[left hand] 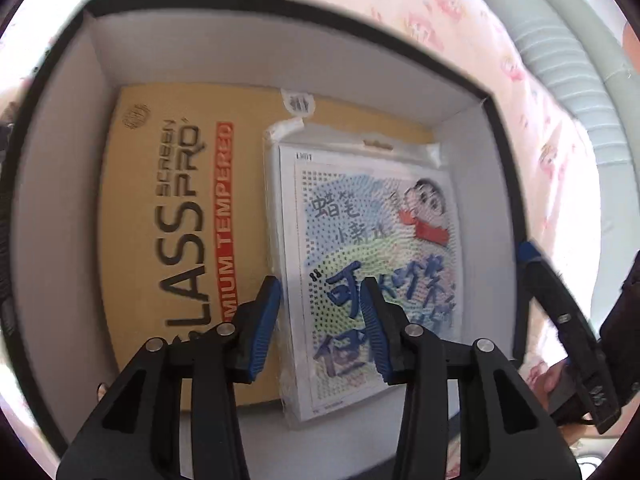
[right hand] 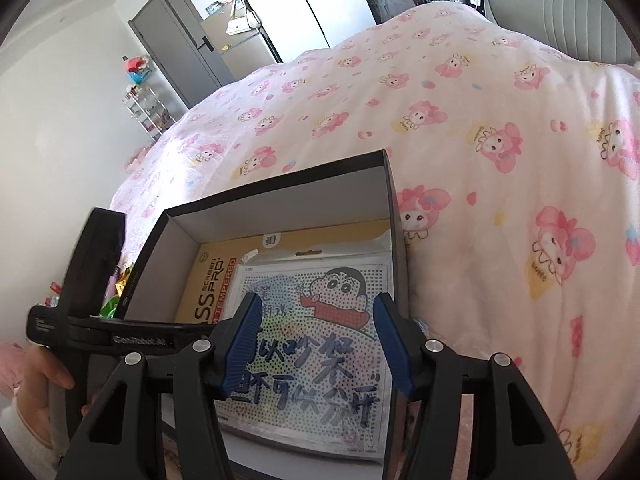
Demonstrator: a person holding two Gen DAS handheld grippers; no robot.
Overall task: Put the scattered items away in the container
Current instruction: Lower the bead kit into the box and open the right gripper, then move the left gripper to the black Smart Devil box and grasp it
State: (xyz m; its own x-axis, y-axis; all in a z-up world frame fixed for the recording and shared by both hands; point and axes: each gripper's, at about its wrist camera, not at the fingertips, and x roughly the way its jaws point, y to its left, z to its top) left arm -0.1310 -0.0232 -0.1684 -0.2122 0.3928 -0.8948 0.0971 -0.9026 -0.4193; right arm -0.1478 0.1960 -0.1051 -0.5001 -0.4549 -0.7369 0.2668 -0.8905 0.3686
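My left black gripper with blue ribbed pads (left hand: 320, 320) hangs with its jaws spread and nothing between them. My right black gripper with blue ribbed pads (right hand: 318, 344) is spread wider, also empty. My bare left hand (right hand: 44, 376) wraps the left handle.

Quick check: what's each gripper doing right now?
Left gripper: open, holding nothing, above the black cardboard box.
Right gripper: open, empty.
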